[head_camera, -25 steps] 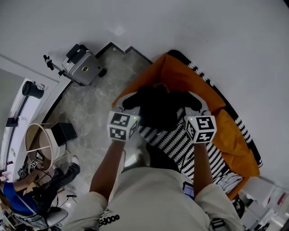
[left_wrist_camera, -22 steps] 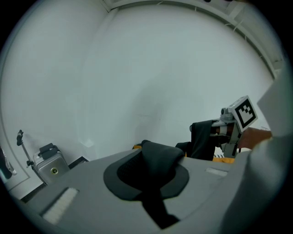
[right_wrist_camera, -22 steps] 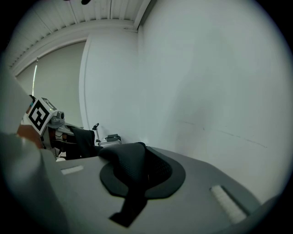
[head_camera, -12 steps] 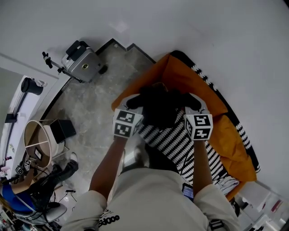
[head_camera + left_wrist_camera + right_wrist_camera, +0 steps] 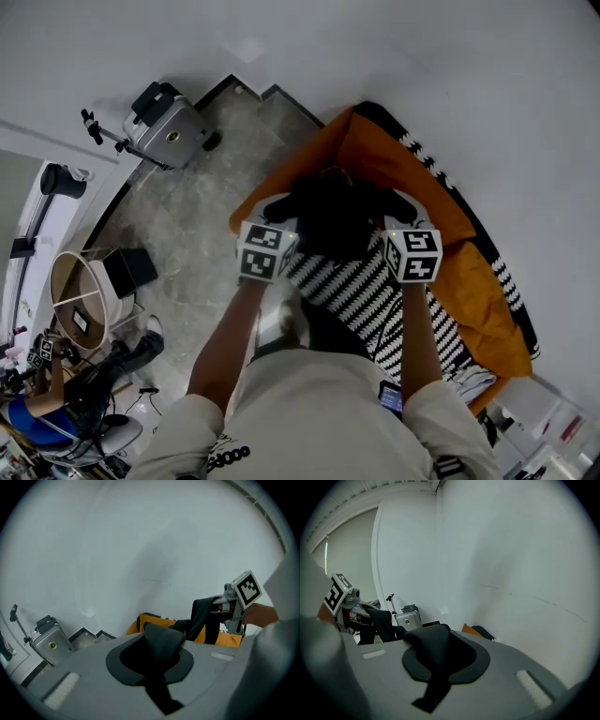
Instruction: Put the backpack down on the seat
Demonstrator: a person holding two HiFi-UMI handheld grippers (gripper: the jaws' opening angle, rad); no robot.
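Note:
The black backpack (image 5: 328, 220) hangs between my two grippers over the orange seat (image 5: 375, 155). My left gripper (image 5: 272, 210) is shut on one black shoulder strap (image 5: 161, 641), which fills the gap between its jaws. My right gripper (image 5: 398, 208) is shut on the other strap (image 5: 436, 653) in the same way. In the left gripper view the right gripper (image 5: 234, 606) shows with black fabric hanging from it. In the right gripper view the left gripper (image 5: 349, 603) shows likewise. The bag's underside is hidden, so whether it touches the seat cannot be told.
A black-and-white striped cloth (image 5: 366, 295) lies on the seat's near part. A silver suitcase (image 5: 169, 131) stands on the stone floor at the left by the wall. A round lampshade (image 5: 80, 300) and a black box (image 5: 131, 272) sit at the lower left.
Both grippers and the backpack have shifted a little away from me, towards the wall. Both grips on the straps are unchanged.

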